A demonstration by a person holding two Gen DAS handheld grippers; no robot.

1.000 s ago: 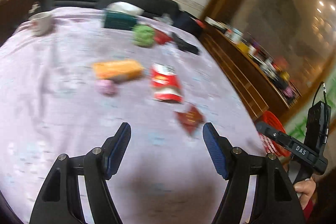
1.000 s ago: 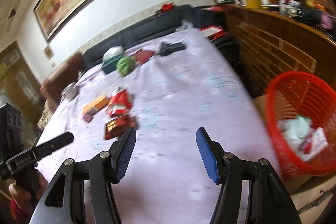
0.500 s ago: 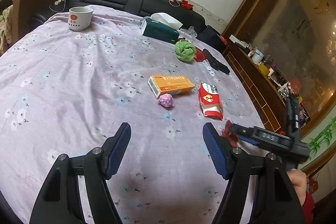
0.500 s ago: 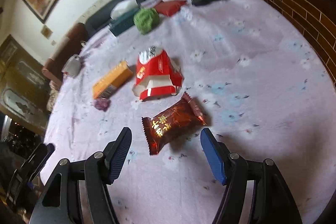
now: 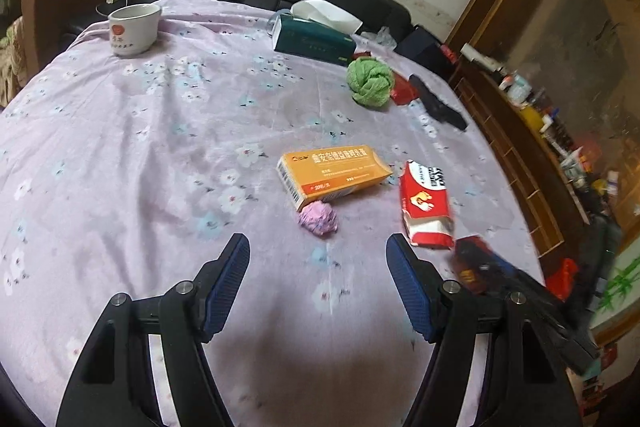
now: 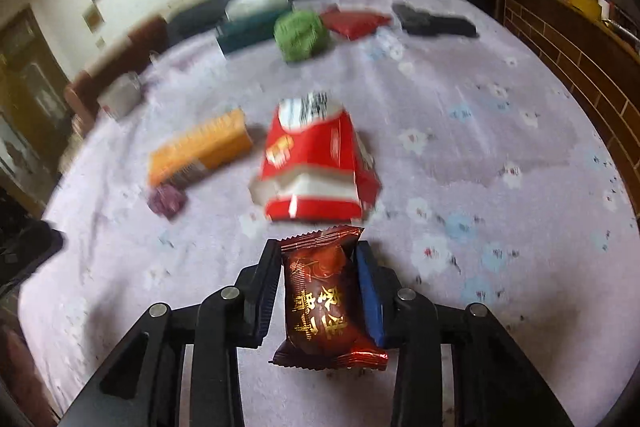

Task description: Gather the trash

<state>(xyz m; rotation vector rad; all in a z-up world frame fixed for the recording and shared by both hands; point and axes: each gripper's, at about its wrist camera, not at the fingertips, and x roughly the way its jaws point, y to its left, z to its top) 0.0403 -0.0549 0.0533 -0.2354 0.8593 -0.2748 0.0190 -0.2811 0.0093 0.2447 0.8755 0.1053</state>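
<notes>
A dark red snack wrapper with gold lettering is clamped between the two blue-padded fingers of the right tool, which are closed in against its sides; the wrapper is held upright, its crimped top edge just past the fingertips and its lower crimp hanging below them, above the surface, which is covered by a lilac flowered cloth. Just beyond the held wrapper a red and white packet is seen lying on the cloth, with an orange box to its left and a small crumpled purple wad touching or nearly touching the near end of that box. Farther back a green ball of cloth, a flat red packet, a black object and a dark green tissue box are found near the far edge. In the left wrist view the left tool is held wide open above the cloth with nothing between its fingers; the purple wad lies just ahead of it, the orange box beyond that, and the red and white packet to the right. A white cup stands at the far left of the surface. The right tool and its wrapper are seen blurred at the lower right of this view.
</notes>
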